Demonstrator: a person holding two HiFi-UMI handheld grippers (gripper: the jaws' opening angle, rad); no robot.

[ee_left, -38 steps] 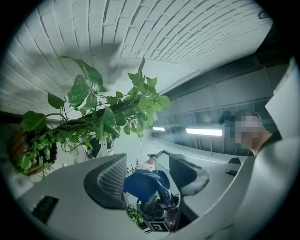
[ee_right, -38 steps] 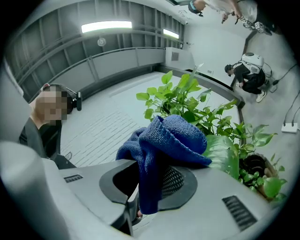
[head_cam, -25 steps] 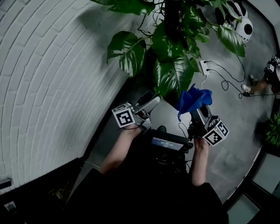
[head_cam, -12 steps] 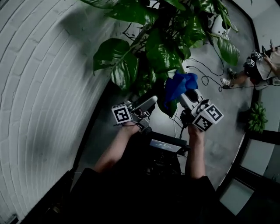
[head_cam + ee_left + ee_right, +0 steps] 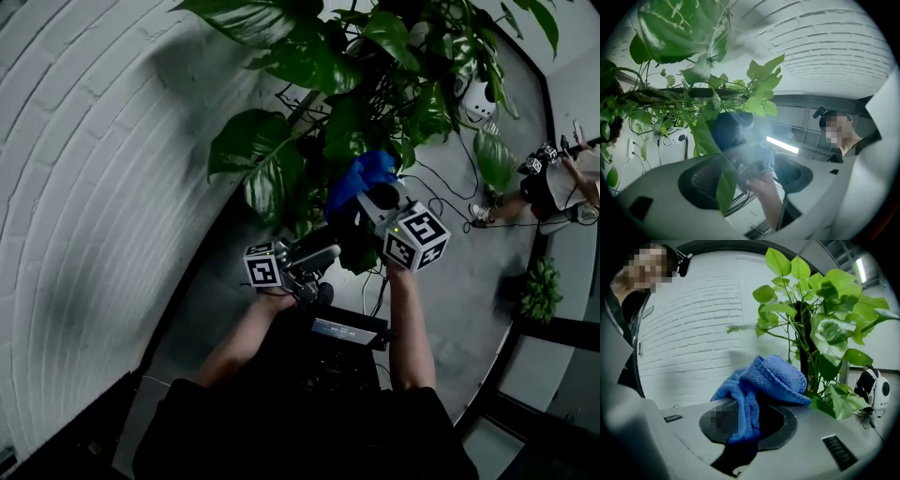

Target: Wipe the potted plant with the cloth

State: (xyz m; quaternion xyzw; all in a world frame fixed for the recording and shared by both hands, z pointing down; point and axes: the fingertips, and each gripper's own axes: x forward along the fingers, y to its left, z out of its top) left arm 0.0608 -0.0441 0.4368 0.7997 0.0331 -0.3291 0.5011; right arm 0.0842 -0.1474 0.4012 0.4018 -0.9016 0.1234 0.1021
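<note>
Both tongs are up at the potted plant: my right tongs are clamped on the blue cloth just beside it, and my left tongs stand apart around a hanging leaf. I judge the wiping barely begun, with most leaves left to do.

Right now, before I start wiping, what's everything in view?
potted plant: one, green, beside the wall.
cloth: one, blue, among the leaves.
brick wall: one, white, left.
rounded object: one, white and black, floor behind plant.
small plant: one, green, floor far right.
other person: one, far right, cut off.
left gripper: one, grey, fingers open, leaf hanging in front.
right gripper: one, grey, fingers shut on cloth.
forearms: two, bare, below grippers.
</note>
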